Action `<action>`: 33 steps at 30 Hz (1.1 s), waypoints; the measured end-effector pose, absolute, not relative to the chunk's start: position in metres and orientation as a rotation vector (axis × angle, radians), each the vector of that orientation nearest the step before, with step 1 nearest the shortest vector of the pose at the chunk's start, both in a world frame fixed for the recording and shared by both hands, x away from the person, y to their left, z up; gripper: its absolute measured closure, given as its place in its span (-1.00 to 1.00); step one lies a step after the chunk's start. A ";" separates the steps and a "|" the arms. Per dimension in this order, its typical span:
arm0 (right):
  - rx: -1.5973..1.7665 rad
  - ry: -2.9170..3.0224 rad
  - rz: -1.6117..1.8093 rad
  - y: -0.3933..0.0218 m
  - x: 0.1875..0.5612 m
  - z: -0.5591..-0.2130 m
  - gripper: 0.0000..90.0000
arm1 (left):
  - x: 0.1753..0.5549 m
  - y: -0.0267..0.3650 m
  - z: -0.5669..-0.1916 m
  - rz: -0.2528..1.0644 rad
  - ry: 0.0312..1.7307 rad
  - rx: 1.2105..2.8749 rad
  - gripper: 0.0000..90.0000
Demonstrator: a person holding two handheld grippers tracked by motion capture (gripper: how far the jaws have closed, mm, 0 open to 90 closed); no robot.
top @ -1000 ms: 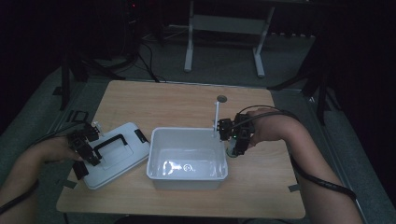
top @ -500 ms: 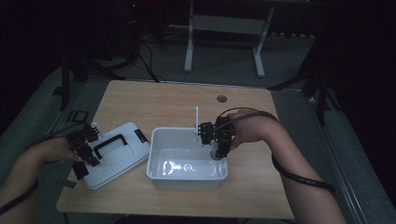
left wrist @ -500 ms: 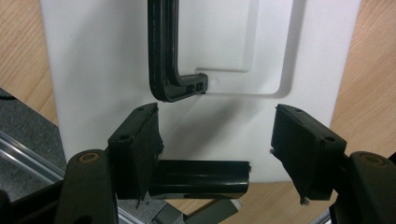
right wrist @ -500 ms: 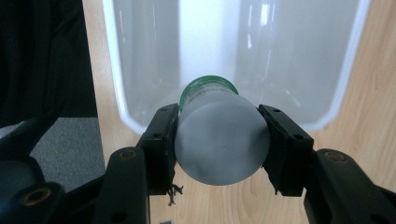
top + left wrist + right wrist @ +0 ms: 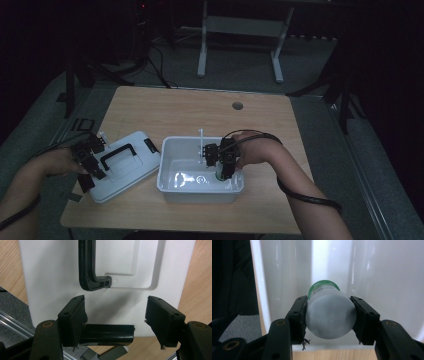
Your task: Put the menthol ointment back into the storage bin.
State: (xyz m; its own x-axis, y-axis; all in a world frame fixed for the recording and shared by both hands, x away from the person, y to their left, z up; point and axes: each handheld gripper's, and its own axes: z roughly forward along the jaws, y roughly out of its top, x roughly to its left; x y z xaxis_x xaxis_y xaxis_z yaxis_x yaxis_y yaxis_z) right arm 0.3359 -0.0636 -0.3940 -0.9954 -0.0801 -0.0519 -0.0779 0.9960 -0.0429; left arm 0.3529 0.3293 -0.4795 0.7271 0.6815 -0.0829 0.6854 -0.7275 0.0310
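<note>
Am holding small green-capped bottle (image 5: 329, 315) clamped in right gripper (image 5: 329, 318), inside white bin (image 5: 176, 186). Judging it light, rigid, slick; am gripping mid-body. Left gripper (image 5: 115, 320) released over lid (image 5: 50, 277).

White cylindrical bottle (image 5: 329, 315) with green cap (image 5: 323, 285), label text near the cap, clamped across its body between the right hand-held gripper's (image 5: 329, 317) pads, flat base toward the camera, cap end pointing down into the tub. It sits inside the white plastic tub (image 5: 172, 160), at the tub's right end. Tub open-topped, rectangular, glossy, near the counter's (image 5: 190, 110) front edge, about mid-width. White lid (image 5: 50, 272) with black handle (image 5: 87, 267) lies flat near the front-left corner, just left of the tub.
</note>
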 end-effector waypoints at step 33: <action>-0.108 3.119 -0.183 -0.047 0.342 -0.474 0.11 | 0.351 0.331 -0.483 -0.104 1.125 2.866 -0.28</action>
